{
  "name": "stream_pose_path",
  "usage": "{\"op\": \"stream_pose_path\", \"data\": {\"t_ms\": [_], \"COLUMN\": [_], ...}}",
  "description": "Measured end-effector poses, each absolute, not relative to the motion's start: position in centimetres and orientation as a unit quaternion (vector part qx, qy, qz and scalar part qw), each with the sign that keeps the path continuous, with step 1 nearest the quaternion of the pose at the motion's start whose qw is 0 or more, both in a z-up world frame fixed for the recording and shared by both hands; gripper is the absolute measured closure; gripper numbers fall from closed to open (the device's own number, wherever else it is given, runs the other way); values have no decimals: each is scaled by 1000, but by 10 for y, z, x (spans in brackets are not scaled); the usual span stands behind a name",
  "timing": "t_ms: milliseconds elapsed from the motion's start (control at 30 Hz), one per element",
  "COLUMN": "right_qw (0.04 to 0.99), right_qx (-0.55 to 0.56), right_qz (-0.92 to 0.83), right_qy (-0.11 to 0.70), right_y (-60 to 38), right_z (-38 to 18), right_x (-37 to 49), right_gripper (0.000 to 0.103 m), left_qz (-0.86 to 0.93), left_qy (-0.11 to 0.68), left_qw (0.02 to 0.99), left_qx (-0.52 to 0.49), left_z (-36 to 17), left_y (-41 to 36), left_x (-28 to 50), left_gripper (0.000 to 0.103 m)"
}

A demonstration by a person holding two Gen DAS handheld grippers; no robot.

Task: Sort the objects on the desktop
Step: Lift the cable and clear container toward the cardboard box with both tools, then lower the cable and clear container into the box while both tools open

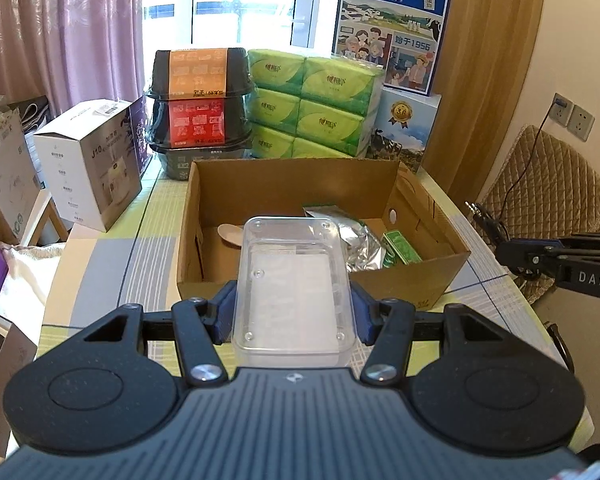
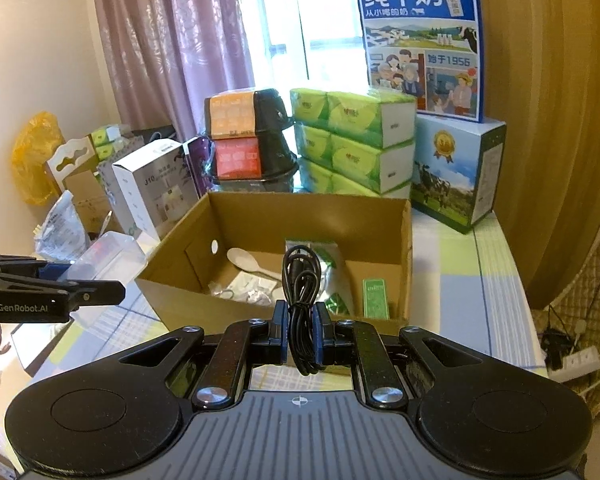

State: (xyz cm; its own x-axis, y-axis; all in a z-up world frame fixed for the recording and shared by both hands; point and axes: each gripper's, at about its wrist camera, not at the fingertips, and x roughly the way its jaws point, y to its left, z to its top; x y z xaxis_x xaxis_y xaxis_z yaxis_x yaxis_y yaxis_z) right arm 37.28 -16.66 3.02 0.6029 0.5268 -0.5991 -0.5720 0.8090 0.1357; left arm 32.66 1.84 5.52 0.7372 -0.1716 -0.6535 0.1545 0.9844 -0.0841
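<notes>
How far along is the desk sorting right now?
Partly done. Already in the cardboard box: a spoon, a foil pouch and a green packet. In hand: the left tool grips a clear plastic container, and the right tool grips a coiled black cable, both at the box's near edge. Left: dropping both in.

spoon [image 2: 242, 261] in cardboard box [image 2: 300, 212]

The left gripper [image 1: 293, 312] clamps a clear plastic box [image 1: 292, 284] before the cardboard box [image 1: 420, 276].
</notes>
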Motion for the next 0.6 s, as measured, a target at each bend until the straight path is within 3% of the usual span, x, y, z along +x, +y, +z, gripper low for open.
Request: {"op": "stream_pose_path", "data": {"t_ms": [600], "right_qw": [889], "right_qx": [-33], "right_qz": [314], "right_qy": [332], "right_y": [-156], "right_z": [33], "right_x": [400], "right_gripper": [94], "left_qz": [-80], "left_qy": [369], "left_qw": [926], "left_qx": [9], "left_z": [54], "left_y": [14], "left_x": [360], "left_gripper": [51]}}
